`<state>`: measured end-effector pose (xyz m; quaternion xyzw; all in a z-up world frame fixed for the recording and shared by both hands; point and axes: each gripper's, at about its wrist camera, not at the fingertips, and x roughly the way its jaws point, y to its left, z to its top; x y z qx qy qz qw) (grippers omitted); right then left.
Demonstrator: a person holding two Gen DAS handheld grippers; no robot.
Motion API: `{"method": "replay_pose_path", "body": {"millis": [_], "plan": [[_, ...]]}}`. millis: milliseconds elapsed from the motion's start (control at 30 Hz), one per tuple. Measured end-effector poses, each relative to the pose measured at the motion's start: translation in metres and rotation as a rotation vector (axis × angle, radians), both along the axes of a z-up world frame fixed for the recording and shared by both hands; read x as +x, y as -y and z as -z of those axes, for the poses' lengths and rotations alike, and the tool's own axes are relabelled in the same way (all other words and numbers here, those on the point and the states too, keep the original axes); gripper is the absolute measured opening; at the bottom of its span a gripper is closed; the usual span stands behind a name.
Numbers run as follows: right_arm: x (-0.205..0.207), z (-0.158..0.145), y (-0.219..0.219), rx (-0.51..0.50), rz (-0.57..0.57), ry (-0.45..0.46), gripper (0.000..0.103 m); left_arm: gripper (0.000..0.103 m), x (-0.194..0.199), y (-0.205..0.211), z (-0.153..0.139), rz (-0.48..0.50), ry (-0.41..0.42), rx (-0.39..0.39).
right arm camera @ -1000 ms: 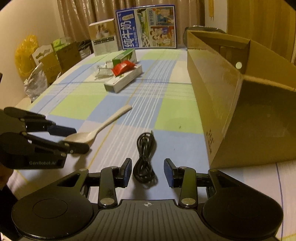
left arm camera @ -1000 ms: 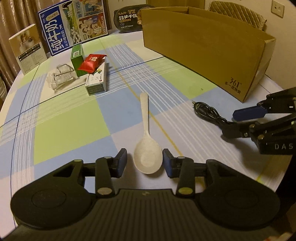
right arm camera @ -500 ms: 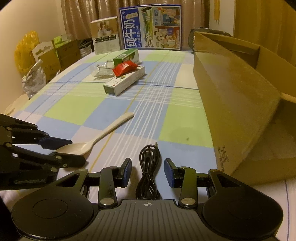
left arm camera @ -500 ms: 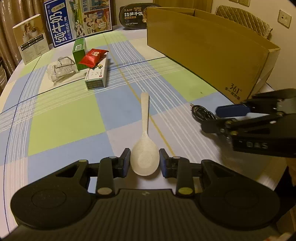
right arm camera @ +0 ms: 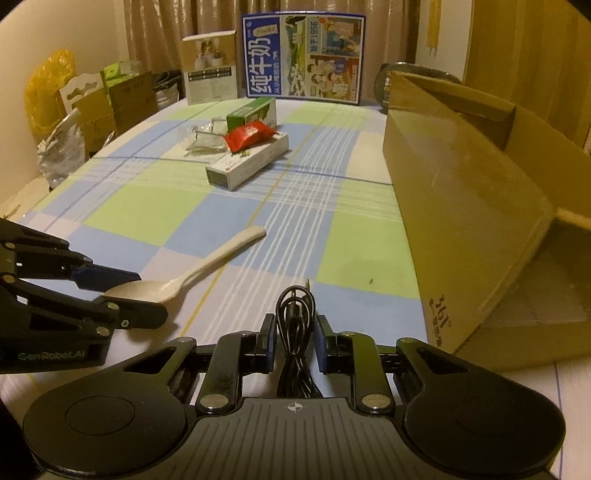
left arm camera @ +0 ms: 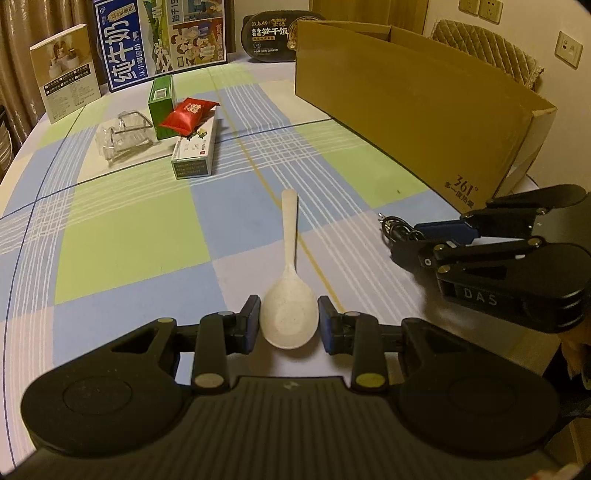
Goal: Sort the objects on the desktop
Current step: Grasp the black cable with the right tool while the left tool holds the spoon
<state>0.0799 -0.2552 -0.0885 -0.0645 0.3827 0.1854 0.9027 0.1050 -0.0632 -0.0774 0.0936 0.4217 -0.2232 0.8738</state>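
A cream plastic spoon (left arm camera: 289, 240) lies on the checked tablecloth, handle pointing away. My left gripper (left arm camera: 289, 323) is shut on its bowl, both pads against the rim; the right wrist view shows that gripper (right arm camera: 147, 295) low at the left over the spoon (right arm camera: 221, 254). A coiled black cable (right arm camera: 295, 299) runs between the fingers of my right gripper (right arm camera: 295, 339), whose jaws are closing, the pads pressing on its sides. From the left wrist, the right gripper (left arm camera: 406, 242) sits at the right over the cable (left arm camera: 393, 225). An open cardboard box (left arm camera: 406, 110) stands just beyond.
Further back on the left lie a white-and-green carton (left arm camera: 194, 147), a red packet (left arm camera: 188, 114), a green box (left arm camera: 160, 96) and a clear plastic holder (left arm camera: 123, 136). A blue milk carton (left arm camera: 162, 40), a beige box (left arm camera: 64, 88) and a black bowl (left arm camera: 273, 31) line the far edge.
The left jaws have closed from a wide gap onto the spoon's bowl. The right jaws have closed in on the cable, which now lies deeper between the fingers.
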Motion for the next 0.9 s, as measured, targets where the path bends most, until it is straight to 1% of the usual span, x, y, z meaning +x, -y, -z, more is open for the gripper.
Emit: {"method": "replay_pose_path", "body": {"millis": [167,333,433,500,533,600,633,667,833,867,900], "plan": [[-0.004,-0.006,-0.001,-0.002,0.009,0.006,0.017,0.028,-0.002,0.000,-0.005,0.000,0.007,-0.010],[-0.006,0.005,-0.006,-0.038,-0.008,-0.009,0.019,0.028,-0.004,0.000,-0.008,0.000,0.008,-0.021],[-0.008,0.011,-0.003,-0.032,0.008,-0.022,0.020,0.028,-0.006,-0.001,-0.010,-0.006,0.007,-0.028],[-0.011,0.012,-0.003,-0.033,0.008,-0.013,0.021,0.028,-0.007,-0.002,-0.011,-0.007,0.007,-0.032],[-0.012,0.012,-0.003,-0.033,0.009,-0.009,0.023,0.028,-0.007,-0.002,-0.012,-0.008,0.008,-0.033],[-0.011,0.013,-0.001,-0.019,0.017,-0.009,0.031,0.028,-0.007,-0.003,-0.013,-0.008,0.009,-0.035],[-0.010,0.014,0.000,-0.010,0.018,-0.010,0.039,0.028,-0.007,-0.003,-0.013,-0.009,0.010,-0.037],[-0.010,0.014,-0.001,-0.007,0.014,-0.005,0.042,0.028,-0.007,-0.004,-0.014,-0.010,0.010,-0.040],[-0.006,0.016,-0.003,-0.002,0.006,0.022,0.043,0.028,-0.006,-0.003,-0.014,-0.012,0.009,-0.049],[-0.006,0.016,-0.003,-0.001,0.010,0.023,0.041,0.028,-0.006,-0.003,-0.014,-0.013,0.008,-0.051],[-0.005,0.016,-0.003,-0.002,0.015,0.025,0.035,0.028,-0.006,-0.003,-0.014,-0.013,0.008,-0.052]]}}
